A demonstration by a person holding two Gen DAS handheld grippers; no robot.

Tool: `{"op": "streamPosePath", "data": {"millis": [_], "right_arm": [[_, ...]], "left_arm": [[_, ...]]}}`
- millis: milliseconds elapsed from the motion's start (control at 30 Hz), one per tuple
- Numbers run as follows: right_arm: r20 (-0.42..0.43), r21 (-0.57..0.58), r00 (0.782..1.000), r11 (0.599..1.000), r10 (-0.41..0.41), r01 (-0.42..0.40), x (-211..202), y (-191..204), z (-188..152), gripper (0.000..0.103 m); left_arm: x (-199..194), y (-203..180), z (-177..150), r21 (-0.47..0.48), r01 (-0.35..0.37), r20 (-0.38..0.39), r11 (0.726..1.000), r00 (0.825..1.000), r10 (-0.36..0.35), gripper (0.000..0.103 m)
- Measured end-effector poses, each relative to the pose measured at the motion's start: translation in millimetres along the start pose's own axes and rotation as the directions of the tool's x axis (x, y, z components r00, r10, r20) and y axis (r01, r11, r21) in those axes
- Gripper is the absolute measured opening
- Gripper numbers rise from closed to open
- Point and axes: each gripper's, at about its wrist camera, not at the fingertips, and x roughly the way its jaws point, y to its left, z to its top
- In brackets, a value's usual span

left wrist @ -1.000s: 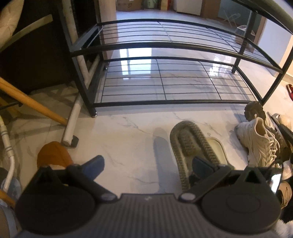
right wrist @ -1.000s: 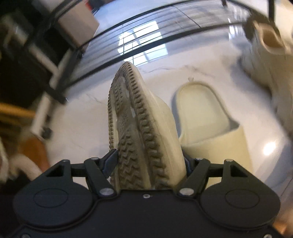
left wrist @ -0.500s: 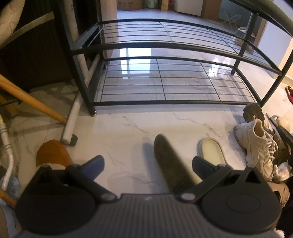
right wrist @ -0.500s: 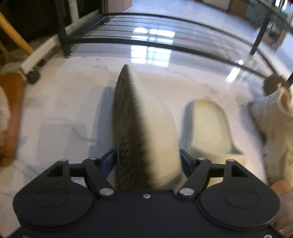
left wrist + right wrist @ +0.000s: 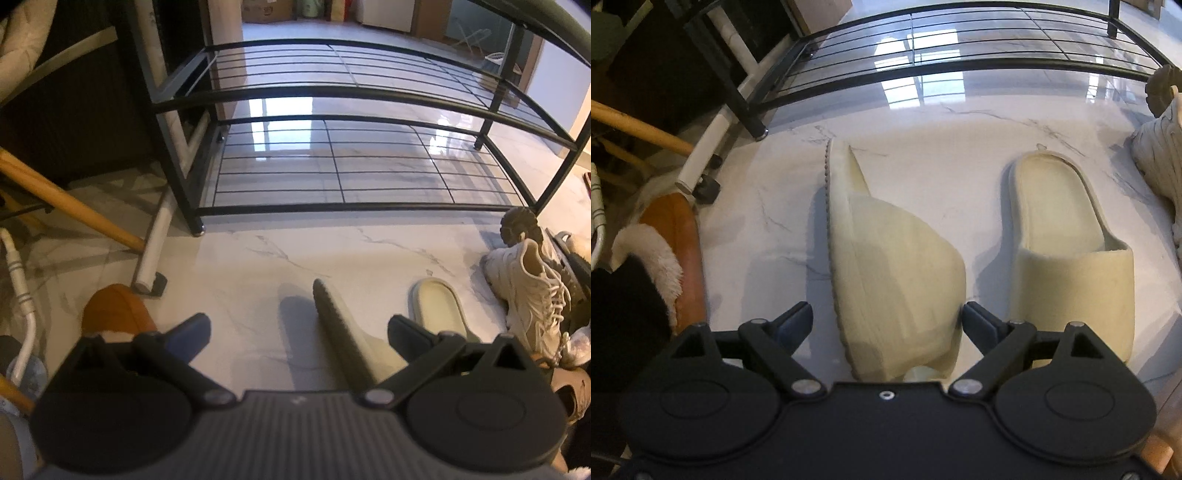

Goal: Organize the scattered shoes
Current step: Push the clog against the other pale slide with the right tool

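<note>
The white marble floor (image 5: 923, 147) bears 2 cream slides (image 5: 1071, 240), a sneaker (image 5: 528, 295) and a black rack (image 5: 332, 210).

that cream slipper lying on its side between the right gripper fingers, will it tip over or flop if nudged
The tilted slipper rests on its narrow sole edge, so a nudge would probably tip it flat. Its thick moulded strap holds its arch unsupported, so it is likely springy foam, not floppy. It looks light for its bulk and may skid on the glossy floor.

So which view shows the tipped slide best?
Right wrist: the tipped slide fills the centre between the open right gripper, on its side beside its mate. Left wrist shows only its dark sole edge.
</note>
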Motion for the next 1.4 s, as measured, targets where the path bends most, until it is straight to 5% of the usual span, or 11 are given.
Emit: {"op": "streamPosePath", "data": {"millis": [1167, 1400], "right_arm": [[-0.012, 0.019, 0.985, 0.985, 0.172, -0.172, -11.5, 11.5, -1.0, 0.094], [-0.084, 0.044, 0.973, 0.977, 0.214, -0.211, 1.4, 12.6, -6.5, 0.094]], "left_arm": [[3.4, 0.6, -0.4, -0.016, 0.009, -0.026, 1.000, 1.000, -0.009, 0.102], [5.6, 3.4, -0.3, -0.039, 0.008, -0.034, 0.999, 0.999, -0.009, 0.102]]}}
